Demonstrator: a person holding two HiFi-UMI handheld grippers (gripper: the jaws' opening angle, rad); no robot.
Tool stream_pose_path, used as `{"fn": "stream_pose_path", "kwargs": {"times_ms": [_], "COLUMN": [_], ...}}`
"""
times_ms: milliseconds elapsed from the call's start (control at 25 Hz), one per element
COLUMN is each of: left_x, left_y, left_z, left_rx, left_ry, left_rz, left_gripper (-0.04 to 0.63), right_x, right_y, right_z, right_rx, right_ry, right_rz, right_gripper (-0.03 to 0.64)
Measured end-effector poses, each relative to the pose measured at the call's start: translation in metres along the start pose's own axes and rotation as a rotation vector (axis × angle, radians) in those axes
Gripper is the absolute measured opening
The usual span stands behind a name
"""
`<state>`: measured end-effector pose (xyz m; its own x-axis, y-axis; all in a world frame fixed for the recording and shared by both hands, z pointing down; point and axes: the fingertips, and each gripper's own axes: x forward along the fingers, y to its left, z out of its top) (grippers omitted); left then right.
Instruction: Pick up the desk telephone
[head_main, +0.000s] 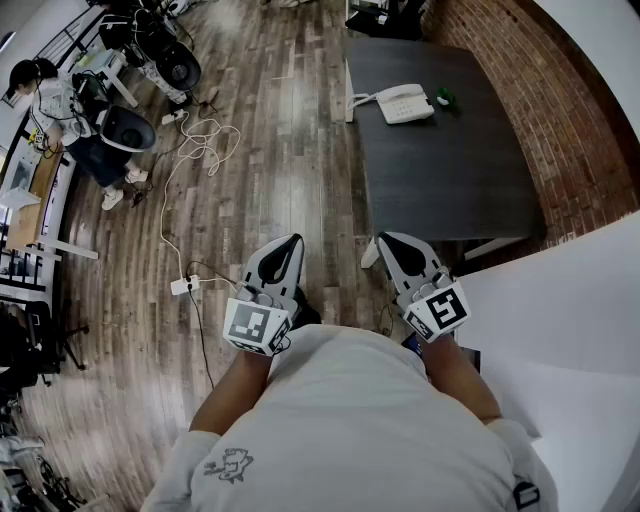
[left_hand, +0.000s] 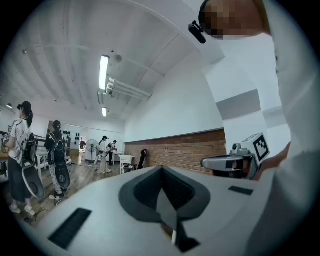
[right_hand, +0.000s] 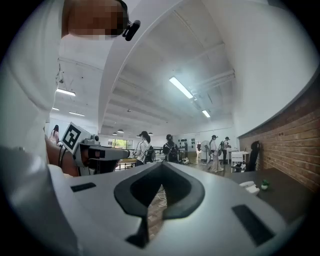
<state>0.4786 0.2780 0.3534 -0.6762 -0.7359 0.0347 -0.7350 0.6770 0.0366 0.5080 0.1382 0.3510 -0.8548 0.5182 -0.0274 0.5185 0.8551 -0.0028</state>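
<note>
Two grippers are held level at waist height in the head view, close to the wearer's body. The left gripper (head_main: 290, 248) and the right gripper (head_main: 388, 245) sit side by side and a little apart, both pointing out over the floor (head_main: 270, 150). Each has its jaws pressed together with nothing between them. Forearms run back from both to a light shirt. The telephone (head_main: 403, 103), white, lies at the far end of a dark table (head_main: 450, 190), well apart from both grippers, with a small green object (head_main: 444, 97) just beside it. A brick wall (head_main: 520, 90) runs along the table's far side. A white cable (head_main: 190, 150) trails across the wooden boards, and a person (head_main: 55, 105) stands at the far left among equipment.

Seen from the left gripper view, the jaws meet in a closed seam and are empty. The right gripper's marker cube (left_hand: 260, 147) shows at the right edge. Beyond are the brick wall, white walls, a ceiling light (left_hand: 104, 72) and several people (left_hand: 20, 145) standing on the open floor.

Seen from the right gripper view, the jaws are likewise together and hold nothing. The left gripper floats at the left. The telephone (right_hand: 250, 186) rests on the table at the lower right, far ahead, with the green object next to it. More people stand under strip lights in the distance.
</note>
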Motion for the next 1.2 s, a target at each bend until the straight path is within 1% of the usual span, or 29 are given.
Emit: {"fn": "stream_pose_path", "kwargs": {"times_ms": [360, 520, 640, 920, 1000, 1120, 1200], "left_x": [0.006, 0.012, 0.018, 0.038, 0.046, 0.059, 0.065], "left_y": [0.025, 0.042, 0.059, 0.114, 0.133, 0.162, 0.183], "left_z": [-0.003, -0.005, -0.006, -0.018, -0.020, -0.025, -0.027], "left_rx": [-0.003, -0.015, -0.006, 0.001, -0.012, -0.028, -0.033], "left_ry": [0.004, 0.011, 0.013, 0.018, 0.017, 0.040, 0.054], "left_rz": [0.009, 0.008, 0.017, 0.053, 0.054, 0.053, 0.048], "left_gripper": [0.011, 0.011, 0.011, 0.013, 0.110, 0.237, 0.281], "right_x": [0.024, 0.041, 0.056, 0.108, 0.128, 0.159, 0.179], "right_y": [-0.002, -0.001, -0.004, -0.022, -0.025, -0.032, -0.035], "right_z": [-0.008, -0.013, -0.017, -0.032, -0.033, -0.034, -0.034], "right_rx": [0.000, 0.002, 0.011, 0.020, 0.027, 0.028, 0.028], "right_ry": [0.017, 0.028, 0.022, 0.022, 0.022, 0.026, 0.034], "right_rz": [0.001, 0.007, 0.007, -0.056, -0.052, -0.058, -0.072], "right_gripper": [0.003, 0.003, 0.003, 0.006, 0.094, 0.134, 0.160]}}
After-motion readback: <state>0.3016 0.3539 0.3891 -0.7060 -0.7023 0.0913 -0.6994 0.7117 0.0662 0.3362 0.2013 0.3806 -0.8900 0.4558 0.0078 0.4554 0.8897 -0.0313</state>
